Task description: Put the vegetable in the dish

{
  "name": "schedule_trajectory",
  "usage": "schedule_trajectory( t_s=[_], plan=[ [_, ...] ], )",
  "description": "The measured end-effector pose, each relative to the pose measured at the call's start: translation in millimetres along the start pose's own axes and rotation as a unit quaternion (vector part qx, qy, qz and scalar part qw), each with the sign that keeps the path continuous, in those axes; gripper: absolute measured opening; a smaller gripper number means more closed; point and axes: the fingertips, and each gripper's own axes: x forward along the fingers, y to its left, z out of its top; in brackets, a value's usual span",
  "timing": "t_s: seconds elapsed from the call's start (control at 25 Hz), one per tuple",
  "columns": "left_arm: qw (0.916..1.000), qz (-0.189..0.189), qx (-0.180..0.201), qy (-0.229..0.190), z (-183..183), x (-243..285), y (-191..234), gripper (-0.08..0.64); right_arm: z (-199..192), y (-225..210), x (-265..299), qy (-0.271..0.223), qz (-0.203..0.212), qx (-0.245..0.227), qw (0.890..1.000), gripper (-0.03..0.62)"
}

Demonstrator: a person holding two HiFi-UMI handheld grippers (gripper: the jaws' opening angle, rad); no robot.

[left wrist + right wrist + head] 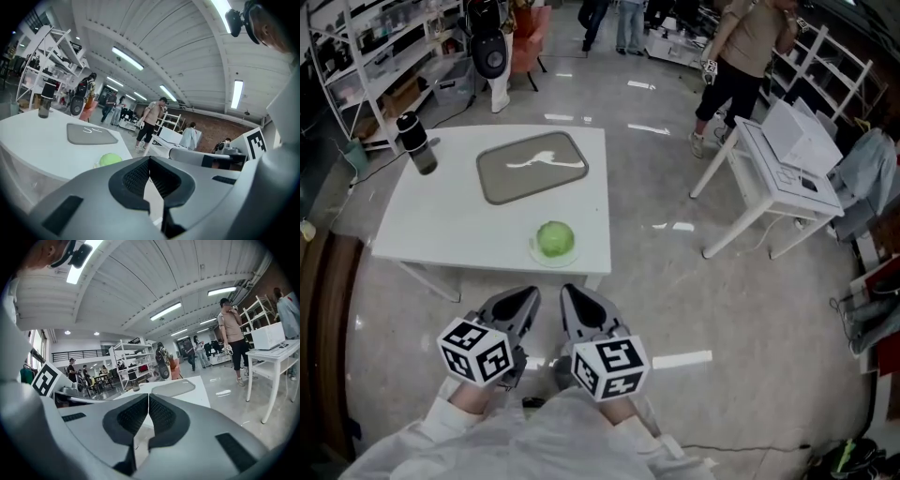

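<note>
I see a workshop with a shiny grey floor and one white table (441, 216) in front of me. On it, from the left, I count one dark bottle (415, 142), one grey dish (532, 166) with a white streak on its bottom, and one green vegetable (555, 239). The vegetable sits on a small pale plate (533, 250) at the near edge of the table, outside the dish. Below the table I hold two grippers side by side. The left gripper (517, 302) has its jaws pressed together on nothing, and so does the right gripper (579, 305). The vegetable lies just beyond both, apart from them. At the right are a second white table (769, 187) and a standing person (750, 47).
</note>
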Motion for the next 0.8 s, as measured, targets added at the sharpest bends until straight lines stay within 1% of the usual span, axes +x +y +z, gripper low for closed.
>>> schedule_trajectory(
  t_s=[0.24, 0.36, 0.6, 0.8],
  plan=[
    [0.9996, 0.013, -0.023, -0.006, 21.0, 51.7, 14.8, 0.008, 21.3, -44.1, 35.0, 0.009, 0.016, -0.003, 1.0, 0.014],
    [0.9994, 0.019, -0.025, -0.015, 34.0, 71.9, 19.0, 0.008, 29.1, -62.5, 47.3, 0.013, 0.018, -0.006, 1.0, 0.014],
    [0.9979, 0.043, -0.041, -0.023, 38.9, 93.4, 36.3, 0.008, 30.8, -84.4, 70.7, 0.027, 0.036, -0.009, 0.999, 0.014],
    [0.9971, 0.056, -0.048, -0.018, 39.7, 100.5, 49.8, 0.008, 27.1, -87.7, 86.0, 0.04, 0.046, -0.006, 0.998, 0.014]
  ],
)
